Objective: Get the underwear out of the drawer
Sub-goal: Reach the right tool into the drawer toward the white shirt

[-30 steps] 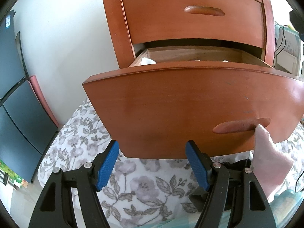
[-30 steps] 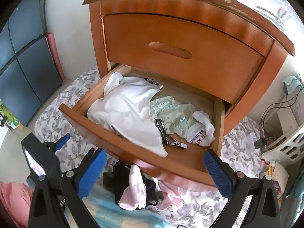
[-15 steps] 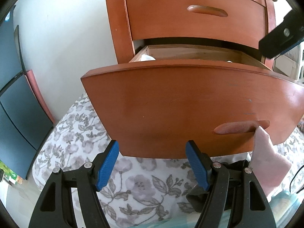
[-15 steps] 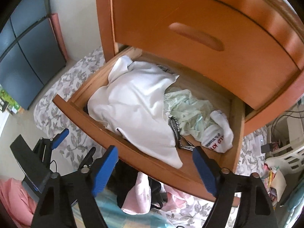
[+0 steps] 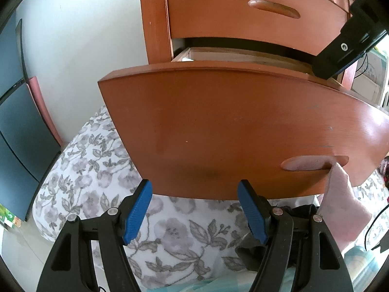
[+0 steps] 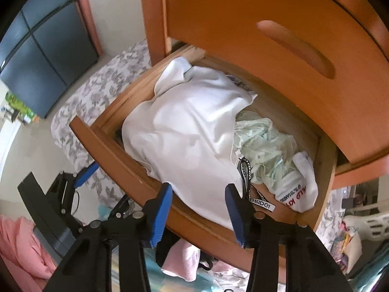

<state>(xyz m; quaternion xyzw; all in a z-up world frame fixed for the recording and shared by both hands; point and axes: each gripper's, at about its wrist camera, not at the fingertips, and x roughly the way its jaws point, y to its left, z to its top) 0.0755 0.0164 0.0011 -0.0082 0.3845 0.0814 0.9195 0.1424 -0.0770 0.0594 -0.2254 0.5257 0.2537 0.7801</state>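
The lower drawer (image 6: 109, 150) of a wooden nightstand stands pulled out. Inside lie a large white garment (image 6: 189, 131), crumpled pale green underwear (image 6: 262, 146), a white piece with red print (image 6: 301, 185) and a black lettered strap (image 6: 245, 177). My right gripper (image 6: 198, 189) hovers over the drawer's front edge with its jaws closing. The white garment shows between its fingers, but the pads do not press on it. My left gripper (image 5: 194, 187) is open and empty, low in front of the drawer front (image 5: 231, 126). It also shows as the left gripper's blue finger (image 6: 86, 174) in the right wrist view.
The upper drawer (image 6: 291, 36) is shut. Pink cloth (image 5: 340, 206) and black garments (image 6: 167, 243) lie under the drawer front on floral bedding (image 5: 97, 170). A dark cabinet (image 6: 48, 56) stands left, and a white basket (image 6: 364, 221) sits at the right.
My right gripper has come closer and lower over the drawer, and its jaws have narrowed. Its black body has entered the left wrist view at top right. The left gripper has barely shifted.
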